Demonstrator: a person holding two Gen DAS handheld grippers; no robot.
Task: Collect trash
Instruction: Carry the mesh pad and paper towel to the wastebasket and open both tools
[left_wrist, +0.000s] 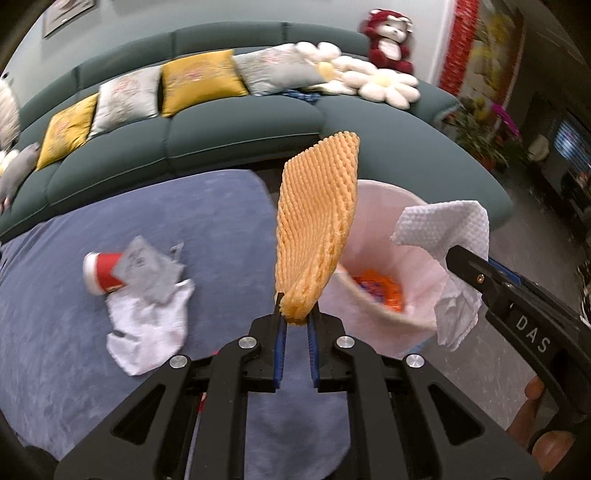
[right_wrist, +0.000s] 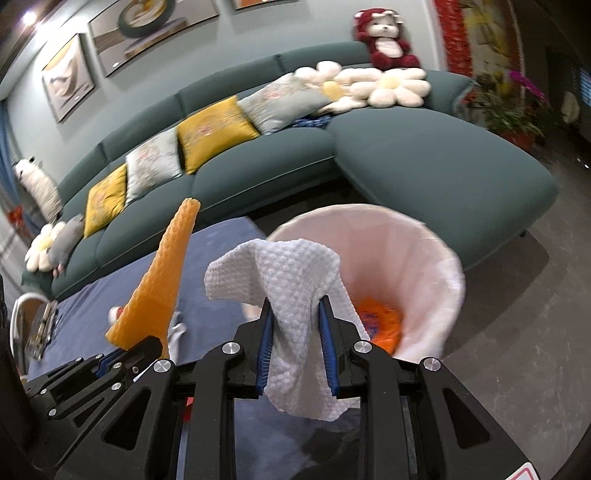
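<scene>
"DAS" reads on the right gripper (left_wrist: 461, 258), clamped on a white tissue (right_wrist: 295, 295). Left gripper (left_wrist: 295, 317) pinches an orange foam net (left_wrist: 317, 221), long axis toward 12 o'clock; bin (left_wrist: 373, 206) at 1 o'clock.

Two black grippers with blue pads: the left gripper (left_wrist: 295, 321) pinching one orange foam net sleeve (left_wrist: 317, 221), the right gripper (right_wrist: 295, 332) pinching one white textured paper towel (right_wrist: 291, 295). One pink-lined trash bin (left_wrist: 384, 236) holds one orange wrapper (left_wrist: 376, 291). On one blue tablecloth (left_wrist: 110, 258) lie one red paper cup (left_wrist: 101, 273), one grey packet (left_wrist: 147, 273) and one crumpled white tissue (left_wrist: 147, 332). One green sofa (right_wrist: 443, 162) carries five square cushions, three yellow and two grey, plus two daisy-shaped pillows (right_wrist: 369, 85) and one red plush bear (right_wrist: 384, 37). Three framed pictures (right_wrist: 147, 29) hang above.
</scene>
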